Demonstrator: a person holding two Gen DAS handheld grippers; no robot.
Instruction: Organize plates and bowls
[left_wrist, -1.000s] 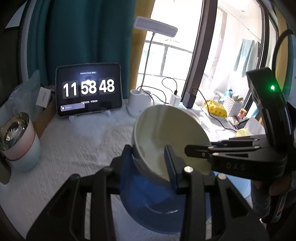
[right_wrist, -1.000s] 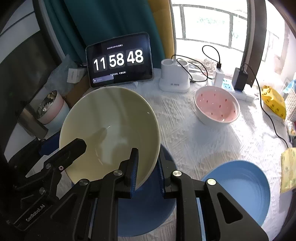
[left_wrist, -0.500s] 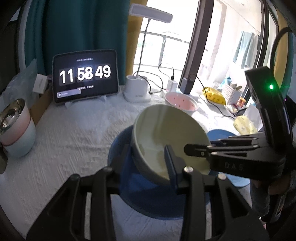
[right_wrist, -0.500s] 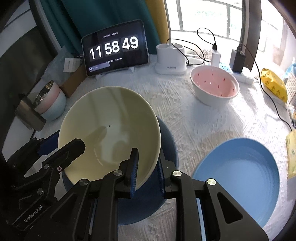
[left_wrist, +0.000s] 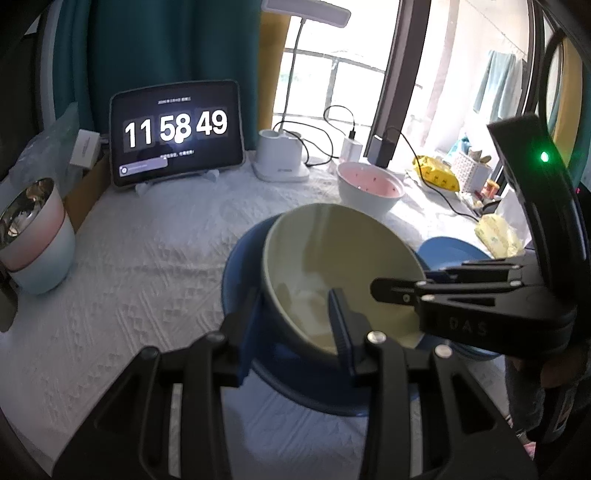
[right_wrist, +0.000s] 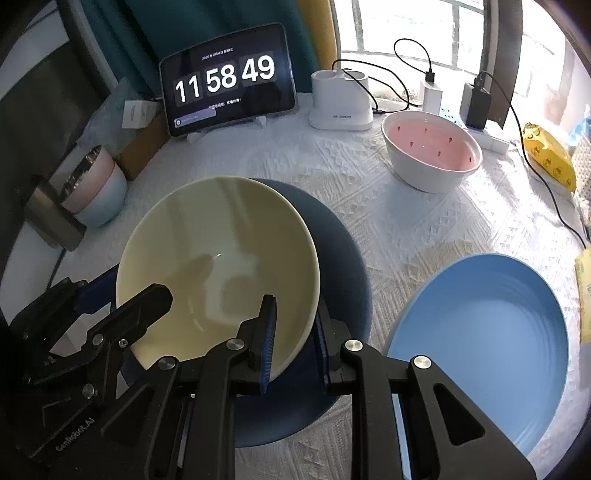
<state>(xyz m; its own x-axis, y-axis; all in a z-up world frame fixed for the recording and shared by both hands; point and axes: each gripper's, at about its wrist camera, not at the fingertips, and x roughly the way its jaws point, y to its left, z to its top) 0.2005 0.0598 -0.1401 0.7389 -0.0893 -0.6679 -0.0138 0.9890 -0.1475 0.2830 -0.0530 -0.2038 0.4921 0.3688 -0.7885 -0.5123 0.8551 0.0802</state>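
Left gripper (left_wrist: 295, 317) and right gripper (right_wrist: 293, 332) each clamp opposite rims of the pale yellow ceramic bowl (right_wrist: 218, 266), tilted over the dark blue round plate (right_wrist: 340, 251) mid-table; bare white tablecloth (right_wrist: 399, 229) separates it from the light blue plate (right_wrist: 487, 325) near the right edge.

Cream bowl (right_wrist: 218, 258), glossy and empty, tilted above a dark blue plate (right_wrist: 340, 243) on the white-clothed counter (right_wrist: 388, 221), rim gripped at opposite sides. Light blue plate (right_wrist: 480, 332), empty, flat just to the right. Pink-lined white bowl (right_wrist: 432, 155) with small red marks upright farther back; stacked pink and pale blue bowls (right_wrist: 96, 188) at far left.
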